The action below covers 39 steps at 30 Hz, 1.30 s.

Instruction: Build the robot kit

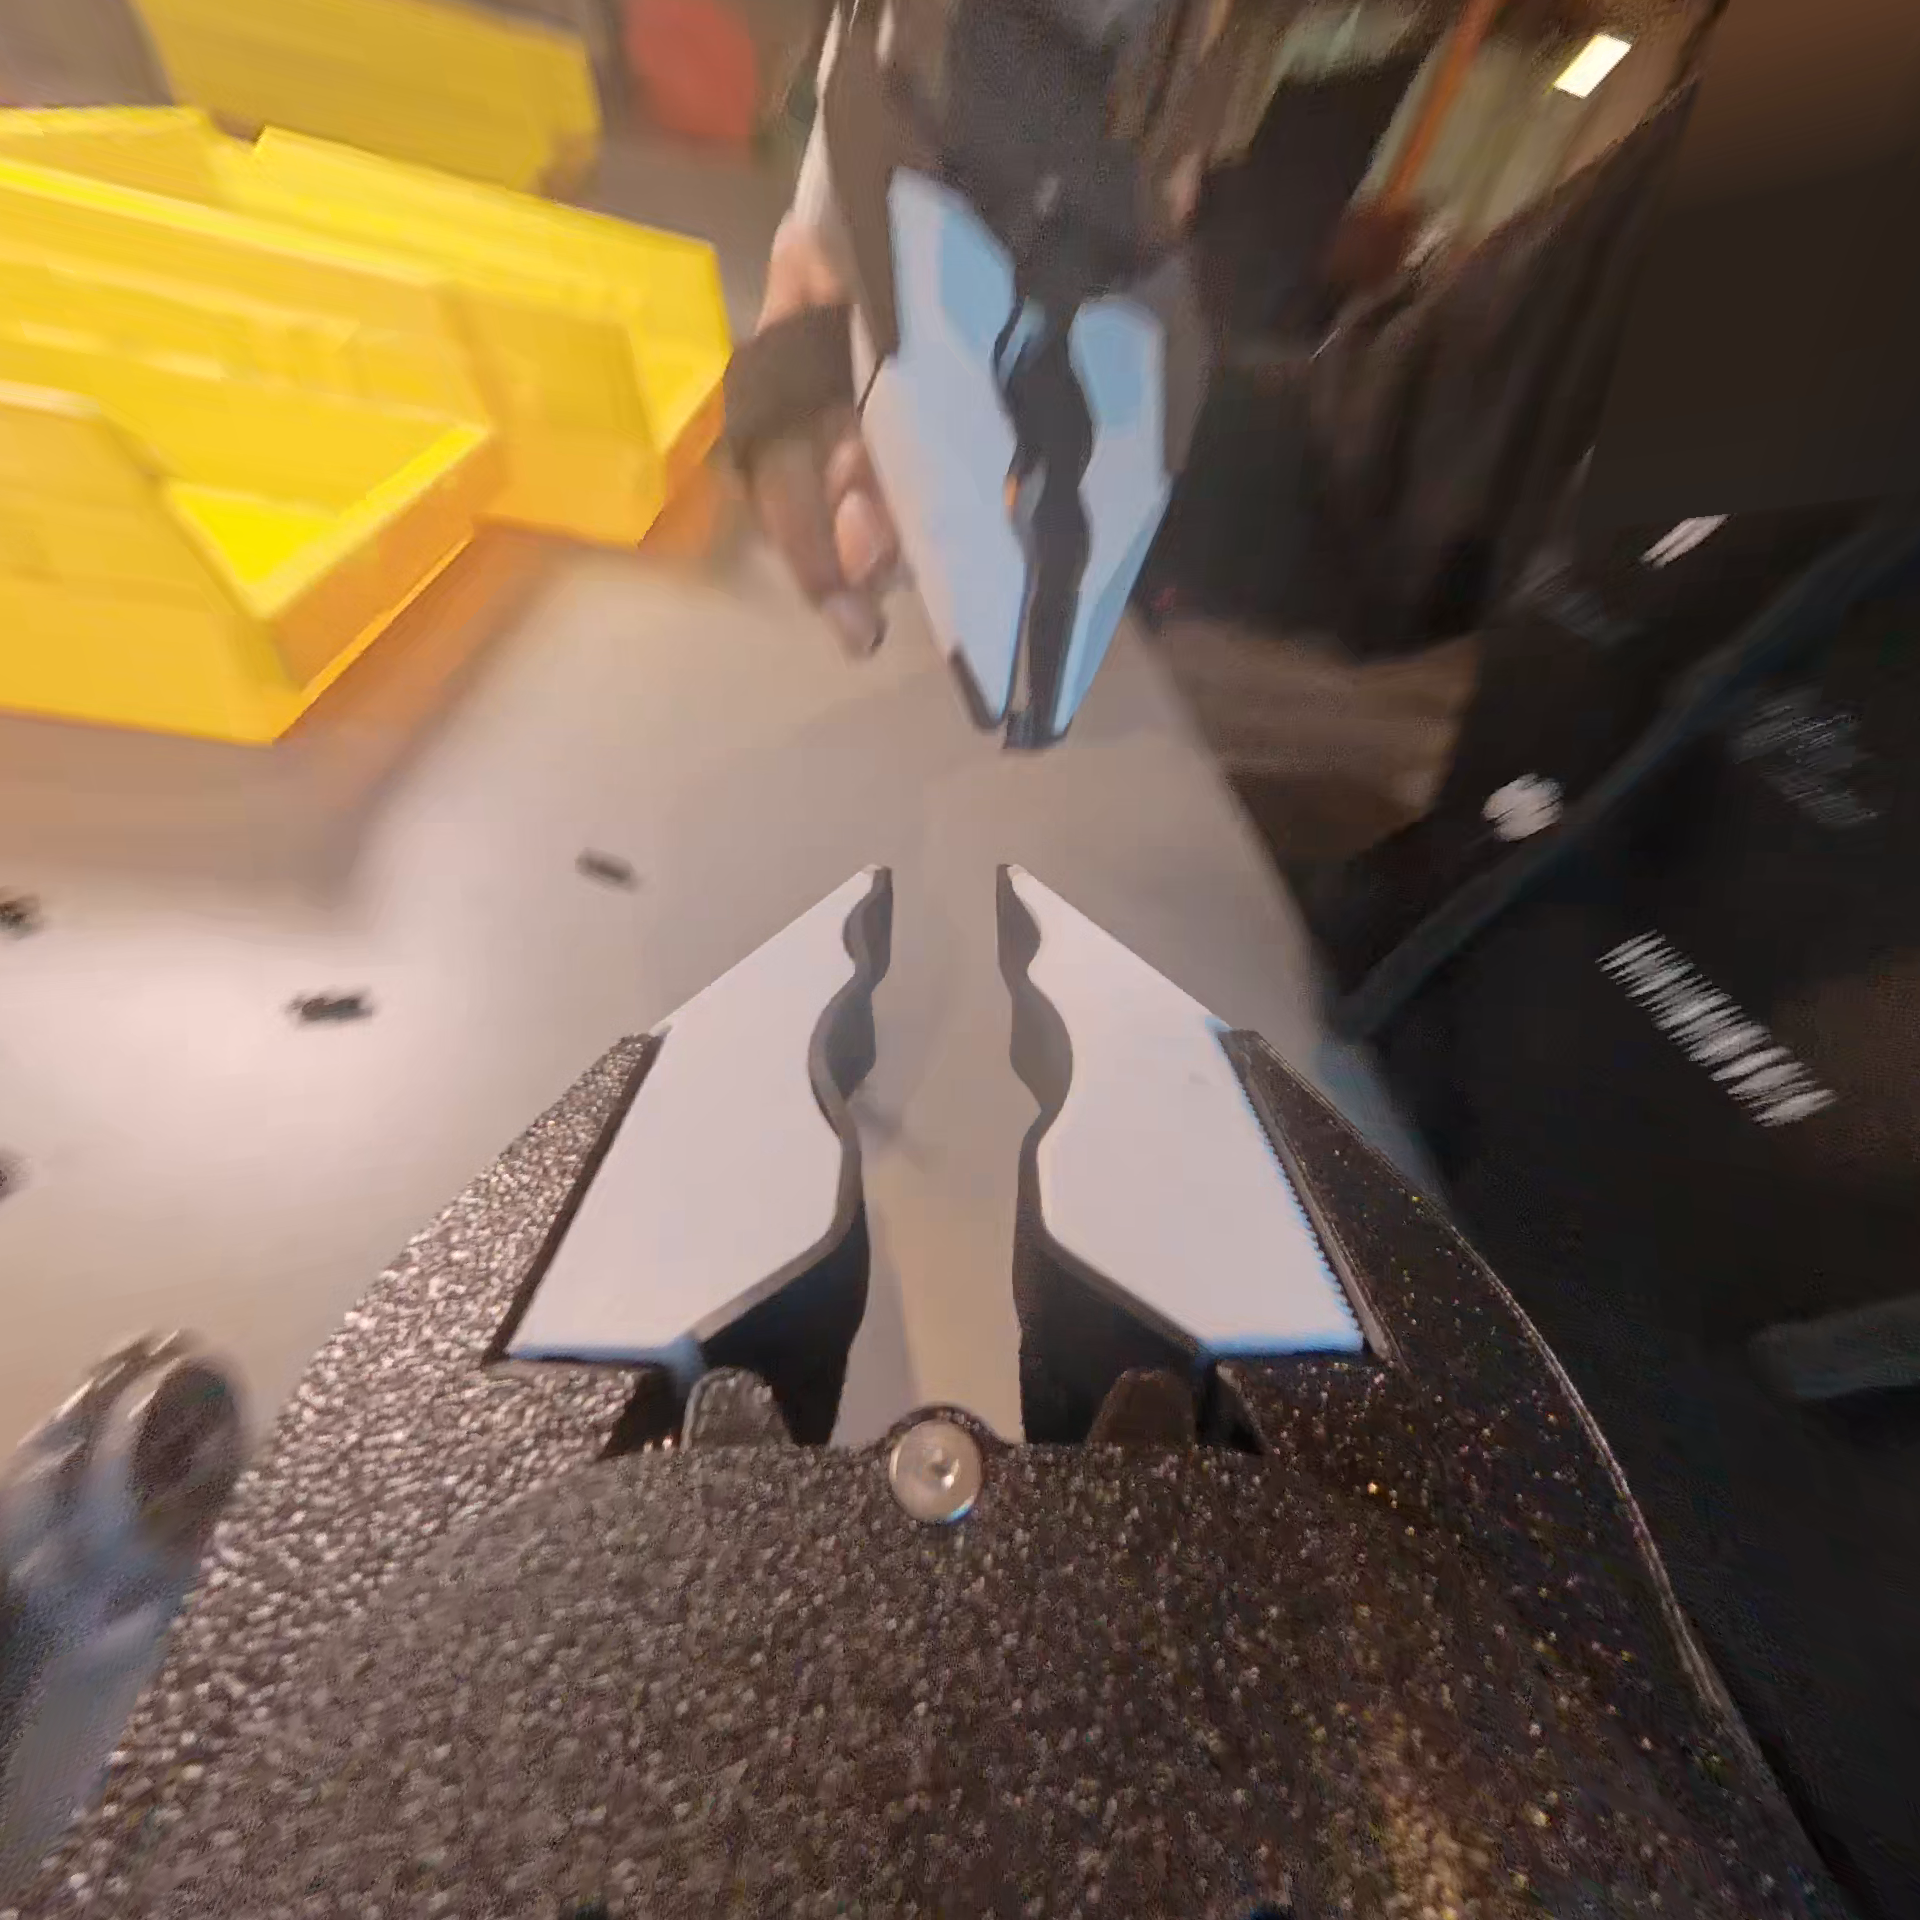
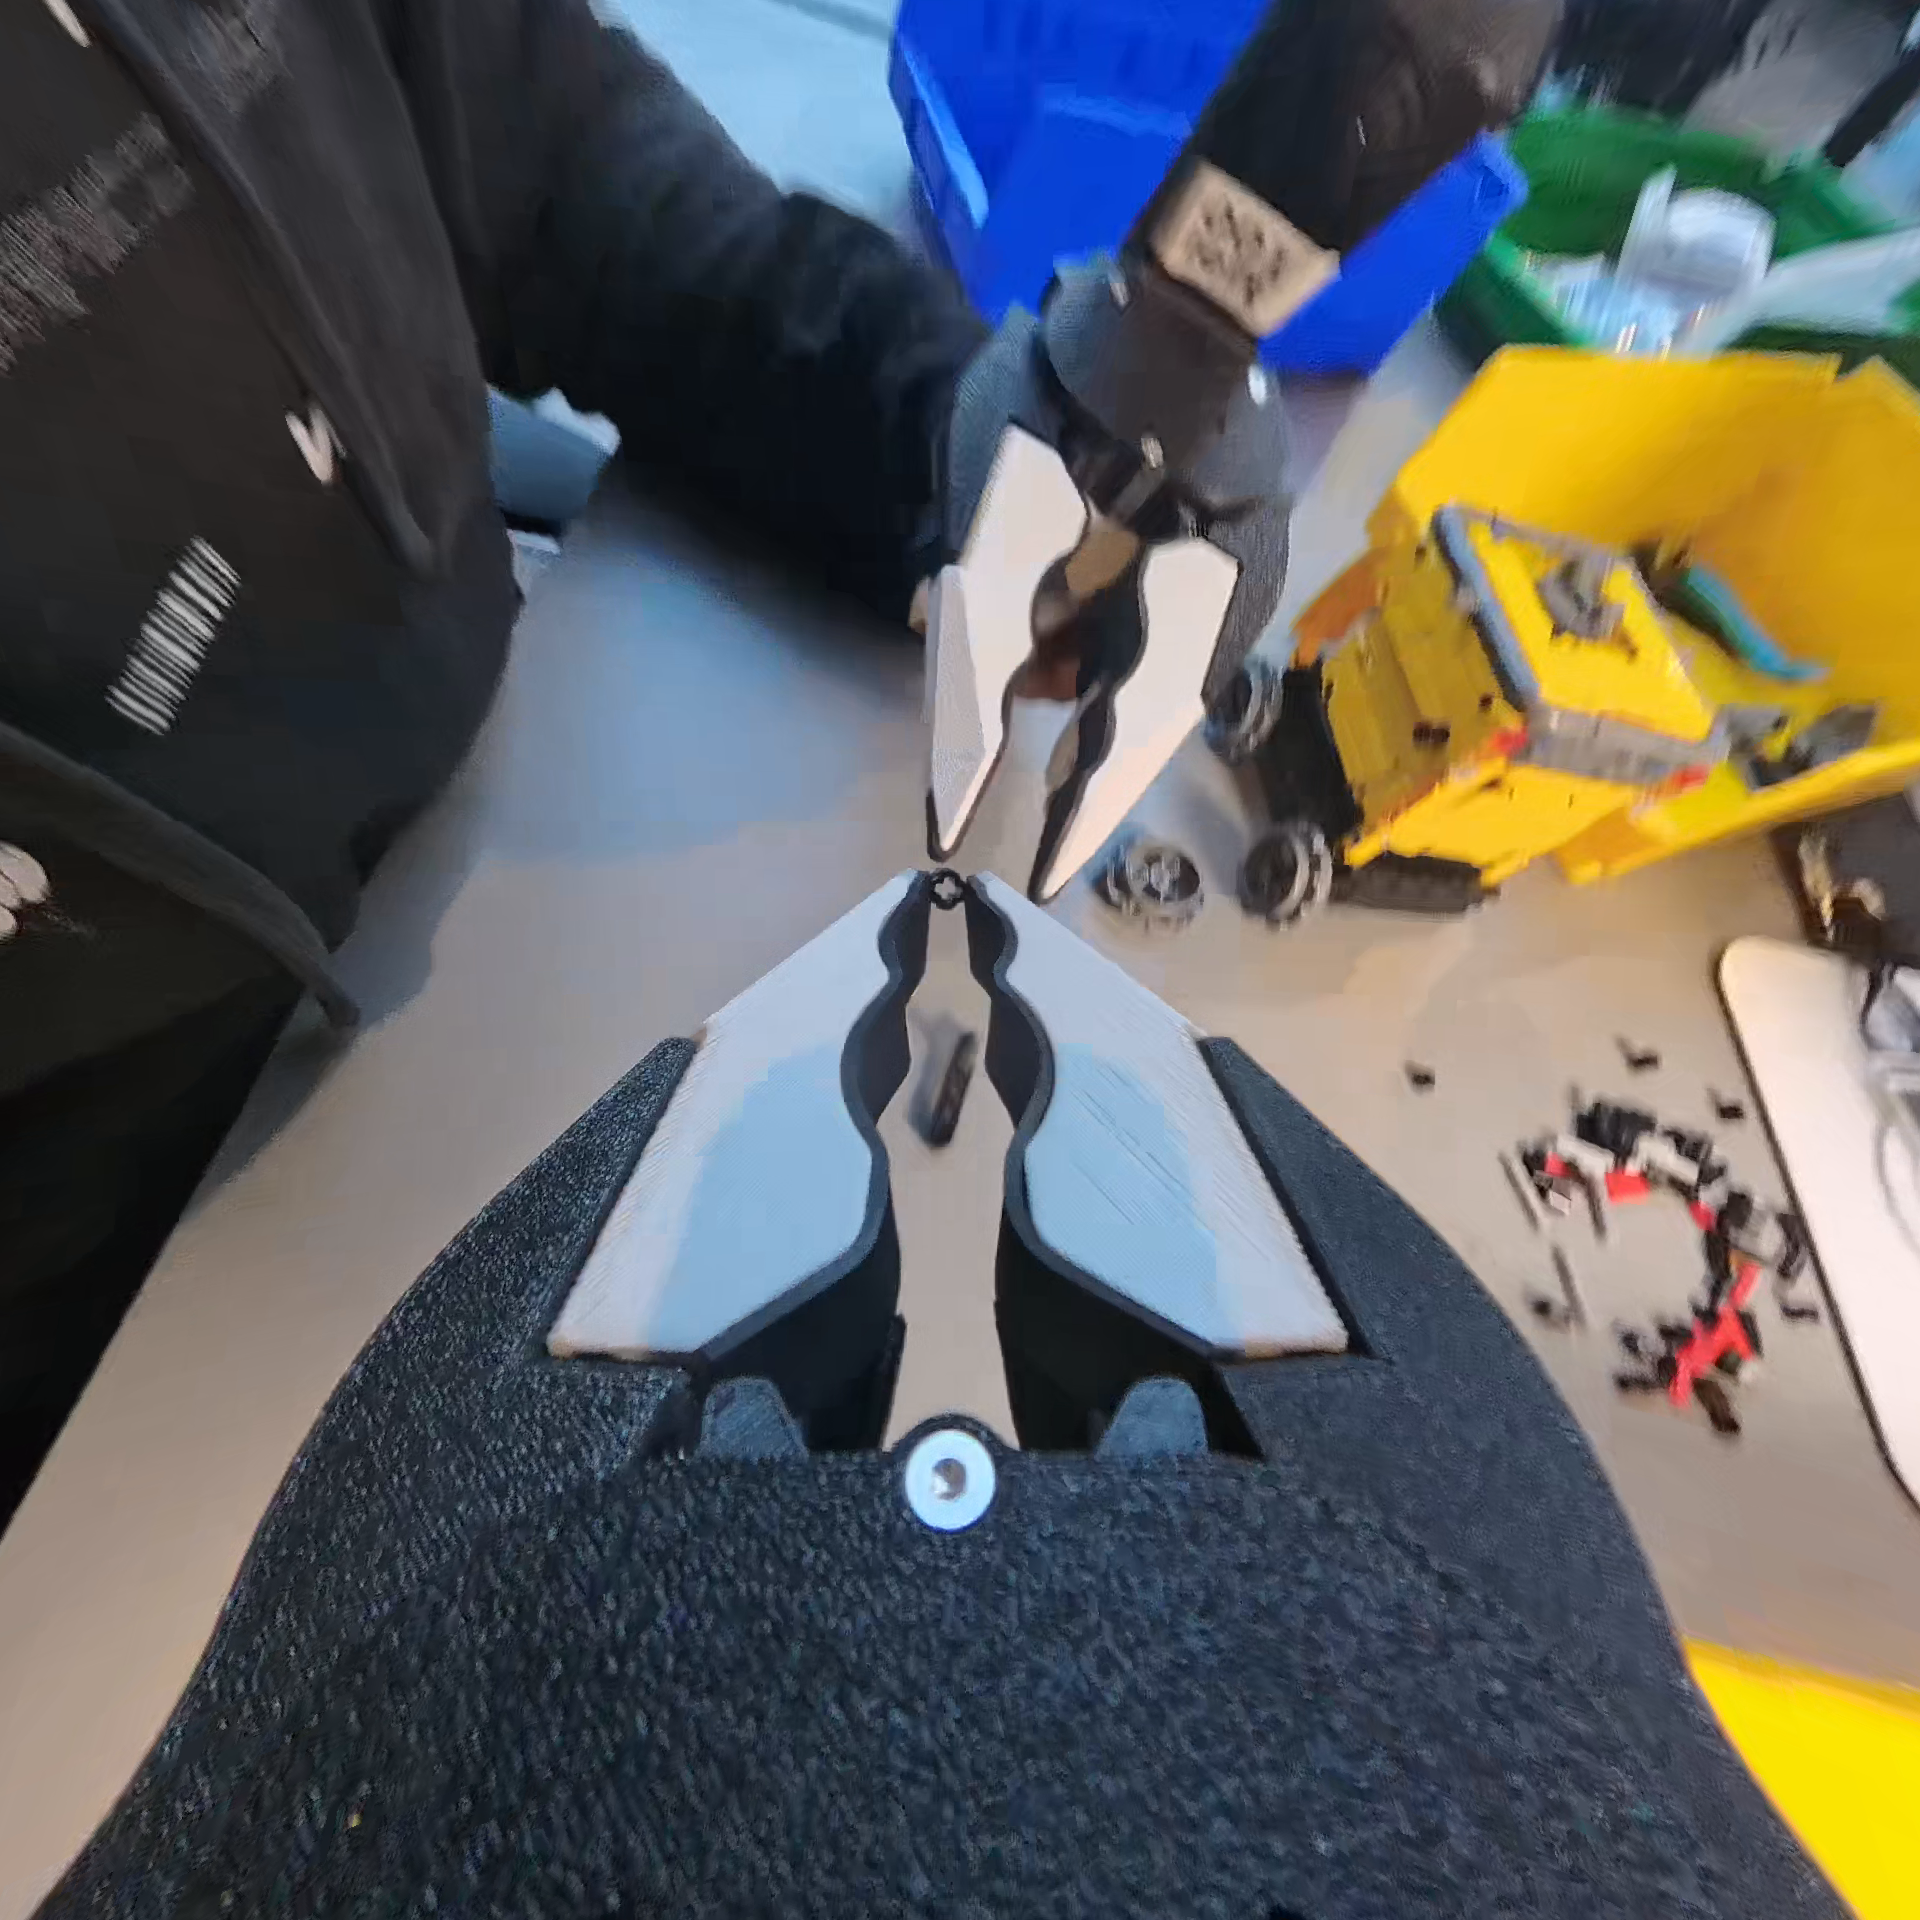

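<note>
- The right gripper [image 2: 945, 883] is clenched at the very tips on a tiny black ring-shaped piece [image 2: 945, 889], pinched right at the ends of the fingers and held above the pale table [image 2: 644, 727].
- The left gripper [image 1: 943, 878] is released, jaws apart with nothing between them; in the right wrist view it hangs tip-down just beyond the pinched piece, close but apart from it.
- Risk, as I judge it: the grip is only on the outermost tips, so a slight twist or loosening could let the piece pop out and roll across the table.
- Both views are smeared with motion blur; moving this fast with the two sets of tips so near could knock the piece loose.
- If it drops, it could be lost among the scatter of small black and red parts [image 2: 1662, 1236] to the right.
- The piece looks small, dark and round with a notched outline; finer detail I cannot tell.
- Nearby: a yellow brick-built vehicle [image 2: 1507, 707], a loose wheel [image 2: 1151, 881], a black strip [image 2: 940, 1086] under the fingers, yellow bins [image 1: 312, 436].
</note>
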Tool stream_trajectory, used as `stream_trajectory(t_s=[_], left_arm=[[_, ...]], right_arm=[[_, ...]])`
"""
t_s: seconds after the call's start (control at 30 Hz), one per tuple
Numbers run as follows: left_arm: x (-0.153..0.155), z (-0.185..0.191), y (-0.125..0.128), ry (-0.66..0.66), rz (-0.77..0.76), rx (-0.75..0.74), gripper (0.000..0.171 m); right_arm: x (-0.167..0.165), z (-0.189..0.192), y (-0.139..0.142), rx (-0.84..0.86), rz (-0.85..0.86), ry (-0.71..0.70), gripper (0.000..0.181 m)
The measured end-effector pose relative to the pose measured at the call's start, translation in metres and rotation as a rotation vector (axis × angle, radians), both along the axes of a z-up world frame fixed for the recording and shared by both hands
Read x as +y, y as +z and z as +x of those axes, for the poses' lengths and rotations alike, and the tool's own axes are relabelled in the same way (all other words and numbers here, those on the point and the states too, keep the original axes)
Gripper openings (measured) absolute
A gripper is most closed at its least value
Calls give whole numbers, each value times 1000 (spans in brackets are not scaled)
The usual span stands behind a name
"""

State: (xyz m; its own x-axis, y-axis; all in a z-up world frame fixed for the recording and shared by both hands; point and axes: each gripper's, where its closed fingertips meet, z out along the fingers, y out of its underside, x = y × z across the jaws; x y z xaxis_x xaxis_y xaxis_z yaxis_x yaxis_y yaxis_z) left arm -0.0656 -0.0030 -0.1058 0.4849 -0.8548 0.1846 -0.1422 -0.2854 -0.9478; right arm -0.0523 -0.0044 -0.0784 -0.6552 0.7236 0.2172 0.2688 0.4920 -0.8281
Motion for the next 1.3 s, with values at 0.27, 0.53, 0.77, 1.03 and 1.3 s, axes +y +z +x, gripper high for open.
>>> stream_trajectory(t_s=[0.27,0.53,0.77,1.03,1.3], left_arm=[[16,-3,-85,50,-70,502,24],[18,5,-86,56,-54,518,6],[15,7,-81,53,-51,484,13],[19,12,-72,60,-6,451,4],[19,12,-72,45,-14,444,1]], right_arm=[[23,-3,-64,-241,132,-109,7],[21,-10,-73,-294,166,-105,7],[19,-10,-75,-305,158,-85,7],[19,-11,-74,-304,152,-75,7],[17,-11,-76,-311,170,-46,7]])
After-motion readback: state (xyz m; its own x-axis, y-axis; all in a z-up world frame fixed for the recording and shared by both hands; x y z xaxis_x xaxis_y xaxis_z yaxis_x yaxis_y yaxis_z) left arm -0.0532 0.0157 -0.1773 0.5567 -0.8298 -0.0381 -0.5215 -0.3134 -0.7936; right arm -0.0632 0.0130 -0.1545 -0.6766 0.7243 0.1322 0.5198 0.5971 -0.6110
